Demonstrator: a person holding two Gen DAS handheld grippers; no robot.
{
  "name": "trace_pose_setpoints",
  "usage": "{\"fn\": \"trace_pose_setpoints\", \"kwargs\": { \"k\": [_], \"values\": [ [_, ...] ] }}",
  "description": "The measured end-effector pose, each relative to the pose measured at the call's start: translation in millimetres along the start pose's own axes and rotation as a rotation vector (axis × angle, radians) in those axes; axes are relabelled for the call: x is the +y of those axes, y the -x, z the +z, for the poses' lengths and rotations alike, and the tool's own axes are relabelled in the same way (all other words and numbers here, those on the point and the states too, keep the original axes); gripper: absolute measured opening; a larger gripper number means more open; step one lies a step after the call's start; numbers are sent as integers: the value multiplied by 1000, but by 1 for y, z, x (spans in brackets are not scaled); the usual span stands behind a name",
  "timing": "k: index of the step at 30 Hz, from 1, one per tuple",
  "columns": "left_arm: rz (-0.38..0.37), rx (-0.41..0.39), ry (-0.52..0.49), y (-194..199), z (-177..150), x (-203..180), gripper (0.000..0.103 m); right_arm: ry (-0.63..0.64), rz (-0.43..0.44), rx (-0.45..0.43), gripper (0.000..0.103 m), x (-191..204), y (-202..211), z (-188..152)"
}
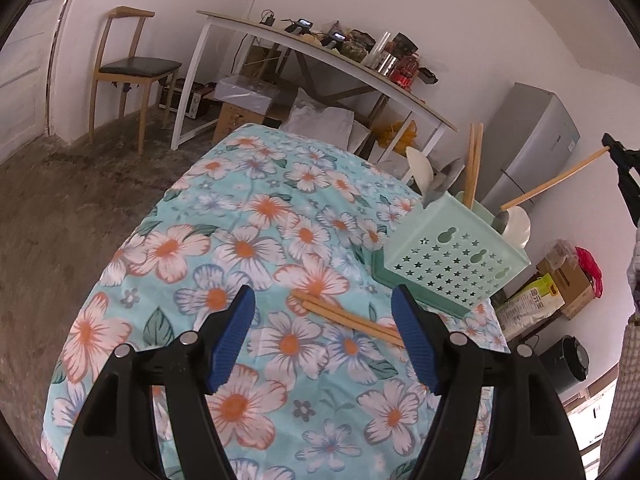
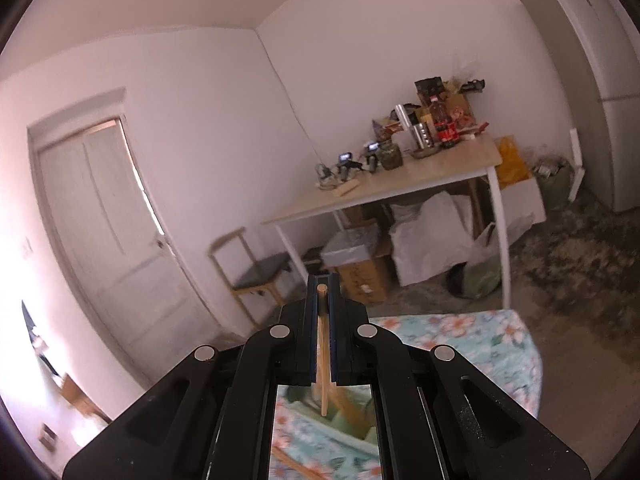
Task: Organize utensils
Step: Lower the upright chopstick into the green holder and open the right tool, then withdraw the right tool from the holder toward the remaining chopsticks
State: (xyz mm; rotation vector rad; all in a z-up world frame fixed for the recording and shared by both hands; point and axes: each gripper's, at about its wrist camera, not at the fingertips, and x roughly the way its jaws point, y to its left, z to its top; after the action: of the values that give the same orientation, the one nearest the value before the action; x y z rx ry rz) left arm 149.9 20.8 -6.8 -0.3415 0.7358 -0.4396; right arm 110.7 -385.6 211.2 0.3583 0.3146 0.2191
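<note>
The left hand-held gripper (image 1: pixel 323 334) was held wide open above the surface (image 1: pixel 248 216), with nothing between its blue pads (image 1: pixel 236 336); a pair of wooden chopsticks (image 1: pixel 344 318) was seen lying on the cloth just in front of it, the far ends between the two pads and the near ends running under the right pad. The right hand-held gripper (image 2: pixel 322 328) was closed tightly on a single chopstick (image 2: pixel 322 348), which in the left wrist view was seen reaching down towards the pale green utensil holder (image 1: pixel 448 252). It was judged that the step in hand was the sorting of chopsticks into the holder: one was being brought to it, and the pair on the cloth was about to be picked up. For the next move, a lowering of the open pads around the pair was judged to be needed, and a closing across both sticks together, so that neither would roll away. The holder stood on a darker green tray near the right edge of the surface, and chopsticks and spoons were already standing in it. The surface was covered with a light blue cloth with orange and white flowers. Behind it, a white-legged table loaded with bottles and jars (image 2: pixel 400 184), a wooden chair (image 1: pixel 128 68), a grey refrigerator (image 1: pixel 536 140), a white door (image 2: pixel 108 216) and a rough grey floor were seen.
</note>
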Motion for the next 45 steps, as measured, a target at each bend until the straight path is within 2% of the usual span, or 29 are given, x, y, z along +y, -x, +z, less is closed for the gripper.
{"fn": "trace_pose_setpoints", "kwargs": {
  "k": [7, 10, 11, 14, 18, 22, 24, 27, 30, 37, 45],
  "values": [
    [3, 2, 9, -2, -1, 4, 68, 125, -110, 74, 3, 14, -33, -35],
    [3, 3, 12, -2, -1, 4, 68, 227, -119, 101, 4, 33, -36, -57],
    [3, 4, 12, -2, -1, 4, 68, 261, -126, 103, 9, 39, -36, -62],
    [4, 5, 9, -3, -1, 4, 68, 330, -138, 96, 32, 52, -26, -75],
    [2, 10, 3, -3, -2, 1, 68, 328, -142, 66, 44, 49, -8, -74],
    [0, 19, -11, -5, -3, -6, 68, 246, -143, 38, 52, 32, 19, -76],
    [-1, 22, -21, -6, -4, -10, 68, 200, -144, 32, 59, 23, 29, -79],
    [3, 30, -35, -7, -4, -16, 68, 117, -133, 54, 68, 9, 41, -96],
    [28, 44, -63, -11, -6, -24, 68, 53, -132, 120, 77, -1, 45, -124],
    [120, 96, -152, -21, -11, -48, 68, -30, -200, 350, 83, -13, 27, -210],
    [204, 148, -222, -28, -19, -66, 68, 54, -363, 522, 87, -12, 10, -271]
  ]
}}
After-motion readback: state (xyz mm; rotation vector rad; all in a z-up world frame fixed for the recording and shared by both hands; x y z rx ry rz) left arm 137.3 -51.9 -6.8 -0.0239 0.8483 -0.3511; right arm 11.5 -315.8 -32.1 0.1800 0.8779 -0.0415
